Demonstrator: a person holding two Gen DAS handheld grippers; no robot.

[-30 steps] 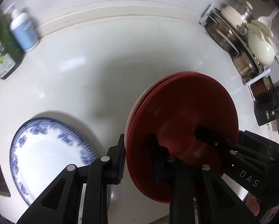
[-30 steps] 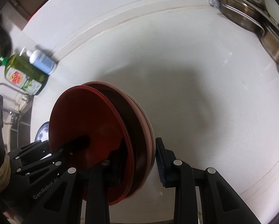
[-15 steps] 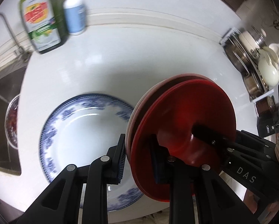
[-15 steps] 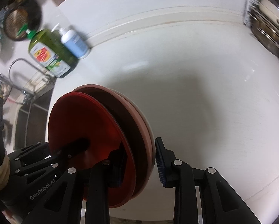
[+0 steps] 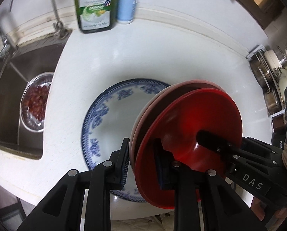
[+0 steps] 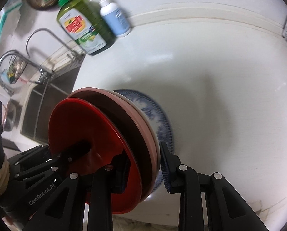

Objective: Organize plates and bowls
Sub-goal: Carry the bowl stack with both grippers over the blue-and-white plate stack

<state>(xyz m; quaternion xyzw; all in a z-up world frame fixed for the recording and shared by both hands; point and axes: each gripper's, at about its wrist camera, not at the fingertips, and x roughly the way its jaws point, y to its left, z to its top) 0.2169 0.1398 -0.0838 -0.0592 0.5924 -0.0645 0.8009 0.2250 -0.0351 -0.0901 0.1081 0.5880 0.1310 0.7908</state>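
A stack of plates (image 5: 191, 119), red in front with brown and pink ones behind, hangs tilted on edge above the white counter (image 5: 181, 57). My left gripper (image 5: 143, 163) is shut on the stack's near rim. My right gripper (image 6: 144, 170) is shut on the same stack (image 6: 81, 123) from the other side; one of its fingers (image 5: 208, 138) lies across the red face. Below the stack a blue-and-white plate (image 5: 112, 115) lies flat on the counter, partly hidden; its rim (image 6: 162, 119) shows in the right wrist view.
A steel sink (image 5: 8, 77) to the left holds a metal bowl of red food (image 5: 35, 107), with a faucet (image 5: 53, 9) behind. A green dish soap bottle (image 5: 93, 5) and a blue pump bottle (image 5: 127, 3) stand by the wall. A pot rack (image 5: 270, 80) is far right.
Both grippers have carried the plate stack leftward across the counter. It now hangs over the blue-and-white plate, and the sink and faucet have come into view.
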